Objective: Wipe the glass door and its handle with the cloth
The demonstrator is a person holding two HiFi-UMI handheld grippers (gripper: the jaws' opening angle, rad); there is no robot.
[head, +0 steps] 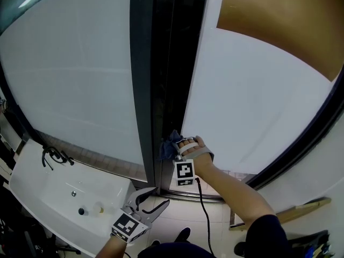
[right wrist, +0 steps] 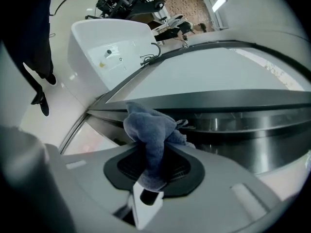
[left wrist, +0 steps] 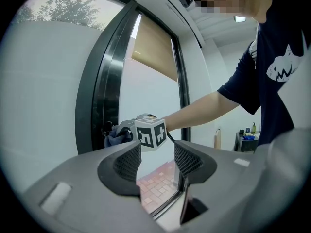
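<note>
The right gripper (right wrist: 153, 168) has its jaws clenched on the blue cloth (right wrist: 148, 130), whose bunched top pokes out past the jaw tips and meets the dark frame (right wrist: 233, 101) of the glass door (head: 252, 106), while the left gripper (left wrist: 157, 160) holds its jaws released, with nothing between them.

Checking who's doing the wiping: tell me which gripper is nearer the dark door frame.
Right. The right gripper, shut on the blue cloth, is up against the dark door frame; the left gripper, open and empty, hangs lower, back from the frame.
</note>
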